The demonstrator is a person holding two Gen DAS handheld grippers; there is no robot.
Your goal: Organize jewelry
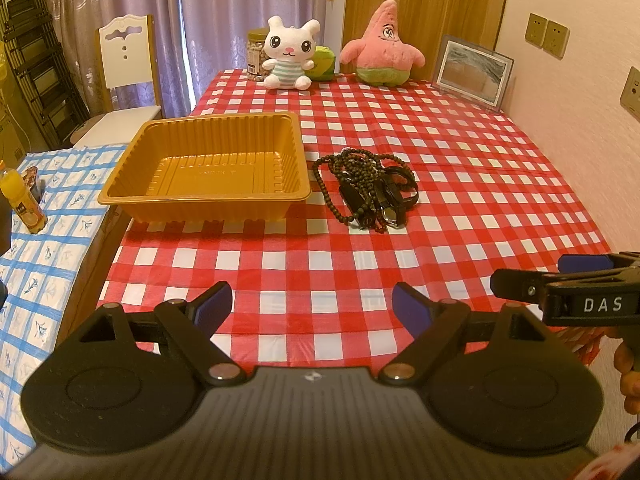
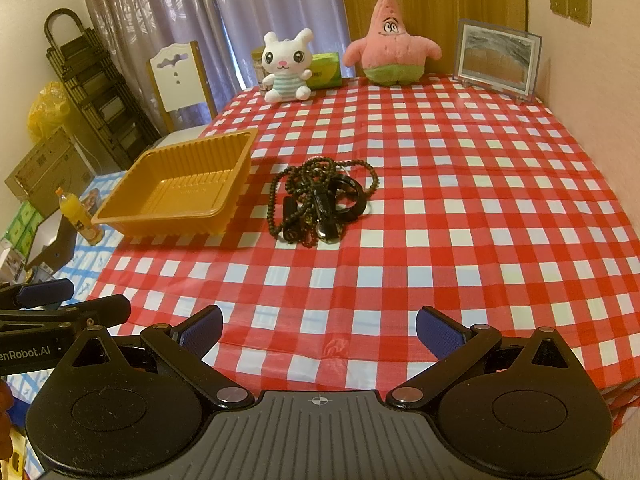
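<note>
Red-and-white checked cloth covers the bench (image 1: 460, 216), and near its middle lies a dark tangle of jewelry (image 1: 366, 188): strings of brown beads knotted up with black straps and what may be a watch or two, too snarled to count or tell apart. Just to its left, not touching, sits a gold plastic tray (image 1: 208, 164) with ribbed walls, nothing in it.

Both tools hang low over the near edge, well short of the pile. The left gripper (image 1: 312, 308) is released, blue pads spread wide with only cloth between them. The right gripper (image 2: 318, 330) is likewise released and holds nothing; in the left view it pokes in side-on at the right edge, cut off.

Along the far edge stand a white bunny plush (image 1: 289, 54), a pink starfish plush (image 1: 382, 46) and a framed picture (image 1: 474, 72). A jar (image 1: 256, 54) and a green box (image 2: 325, 70) are half hidden behind the bunny. An orange drink bottle (image 1: 22, 202) stands on the blue-patterned surface to the left.
</note>
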